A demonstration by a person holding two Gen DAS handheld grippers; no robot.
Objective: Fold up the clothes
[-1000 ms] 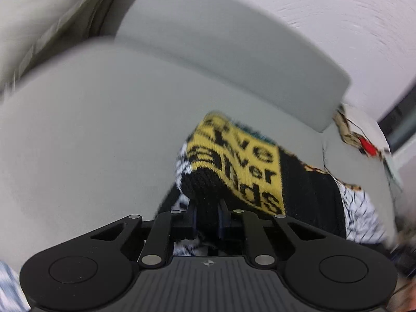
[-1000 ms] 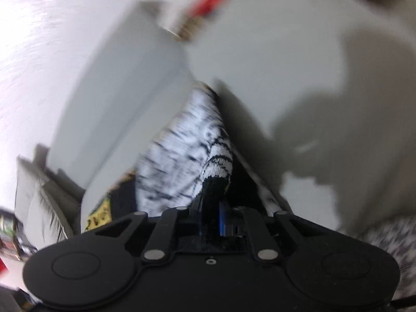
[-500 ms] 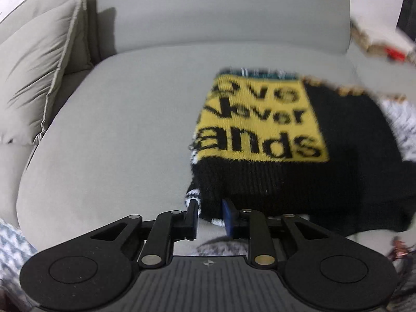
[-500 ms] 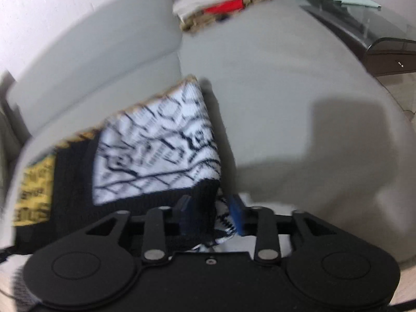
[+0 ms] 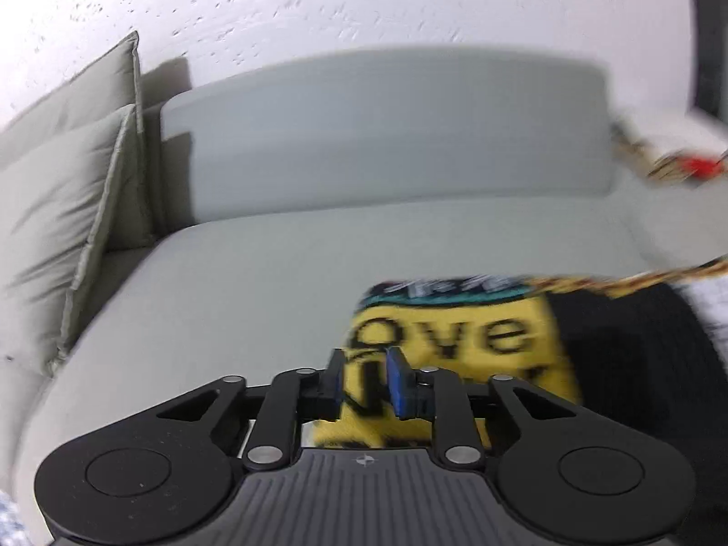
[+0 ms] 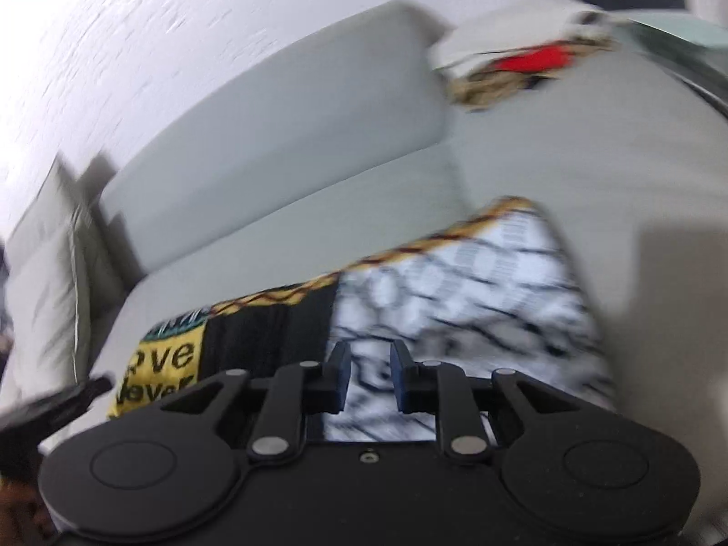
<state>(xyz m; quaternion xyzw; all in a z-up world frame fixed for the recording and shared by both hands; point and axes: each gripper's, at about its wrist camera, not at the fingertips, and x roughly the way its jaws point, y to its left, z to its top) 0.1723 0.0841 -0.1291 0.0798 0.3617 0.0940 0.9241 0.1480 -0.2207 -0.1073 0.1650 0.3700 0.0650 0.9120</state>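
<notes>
Sofa (image 5: 255, 273) is bearing a folded sweater (image 5: 455, 341) beneath both parted, empty grippers (image 5: 366, 380) (image 6: 367, 375), seemingly finishing a fold; smoothing likely comes next.

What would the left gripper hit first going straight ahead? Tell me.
Probably the folded sweater: the open left gripper points over its yellow lettered panel. Depth is blurred; if it clears that, the sofa backrest comes next.

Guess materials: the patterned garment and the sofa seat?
Patterned sweater: looks like a thick, matte knit, with lettering and patterns seemingly knitted in and a soft rounded fold edge; blur hides the stitches. Sofa seat: smooth matte grey upholstery fabric, probably woven.
</notes>
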